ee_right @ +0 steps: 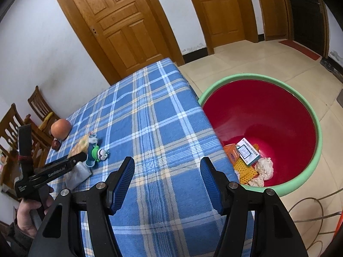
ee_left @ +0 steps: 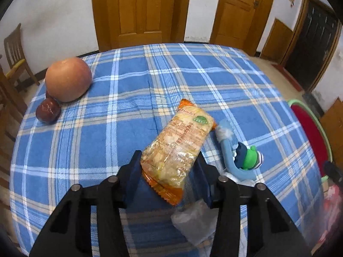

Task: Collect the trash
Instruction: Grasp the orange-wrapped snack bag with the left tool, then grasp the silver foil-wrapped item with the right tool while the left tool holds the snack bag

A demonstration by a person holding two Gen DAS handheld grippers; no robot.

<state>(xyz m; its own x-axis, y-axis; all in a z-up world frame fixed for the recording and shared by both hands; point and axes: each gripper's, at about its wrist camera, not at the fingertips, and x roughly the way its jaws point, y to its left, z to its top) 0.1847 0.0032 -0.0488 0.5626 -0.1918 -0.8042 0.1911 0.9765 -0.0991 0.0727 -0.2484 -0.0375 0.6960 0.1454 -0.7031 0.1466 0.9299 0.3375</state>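
Note:
An orange snack wrapper (ee_left: 180, 145) lies on the blue plaid tablecloth (ee_left: 133, 90). My left gripper (ee_left: 169, 160) straddles its near end, jaws close on both sides; contact is not clear. A crumpled clear plastic bag (ee_left: 195, 220) lies just under the right finger. My right gripper (ee_right: 167, 169) is open and empty over the table's right edge, beside the red bin with a green rim (ee_right: 317, 128), which holds boxes and crumpled tissue (ee_right: 264, 167). The wrapper (ee_right: 80, 146) and left gripper (ee_right: 74, 160) show in the right wrist view.
A large apple (ee_left: 68, 79) and a small red fruit (ee_left: 47, 112) sit at the table's far left. A blue toothbrush with a green frog toy (ee_left: 240, 156) lies right of the wrapper. Wooden chairs (ee_right: 12, 126) stand at the left. Cables (ee_right: 308, 209) lie on the floor.

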